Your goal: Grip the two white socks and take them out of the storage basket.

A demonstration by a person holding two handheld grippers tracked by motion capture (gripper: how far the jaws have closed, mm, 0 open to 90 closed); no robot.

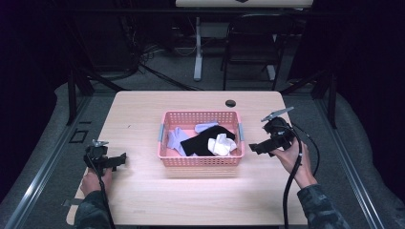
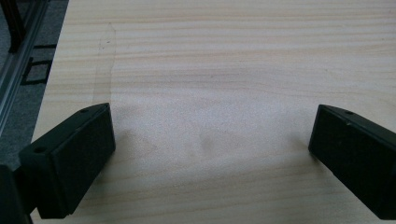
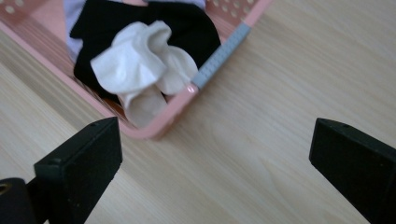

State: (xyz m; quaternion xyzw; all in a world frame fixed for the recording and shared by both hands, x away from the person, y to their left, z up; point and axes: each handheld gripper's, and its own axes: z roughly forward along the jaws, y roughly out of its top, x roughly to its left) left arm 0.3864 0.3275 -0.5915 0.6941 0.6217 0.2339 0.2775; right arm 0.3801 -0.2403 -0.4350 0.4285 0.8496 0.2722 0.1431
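A pink plastic basket [image 1: 200,161] stands at the middle of the wooden table [image 1: 143,191]. Inside lie a white crumpled cloth [image 1: 222,144], a black cloth [image 1: 203,142] and a lavender cloth [image 1: 177,139]. My right gripper [image 1: 255,147] hovers just right of the basket, open, with nothing between its jaws. In the right gripper view the basket's corner [image 3: 159,126] and the white cloth [image 3: 140,65] lie ahead and to the left. My left gripper [image 1: 122,159] rests low at the table's left, open and empty over bare wood [image 2: 210,93].
A dark round cable hole [image 1: 230,103] sits near the table's far edge. Beyond the table stand a black chair [image 1: 253,43] and a white table leg [image 1: 197,47]. The table's left edge [image 2: 53,65] is close to my left gripper.
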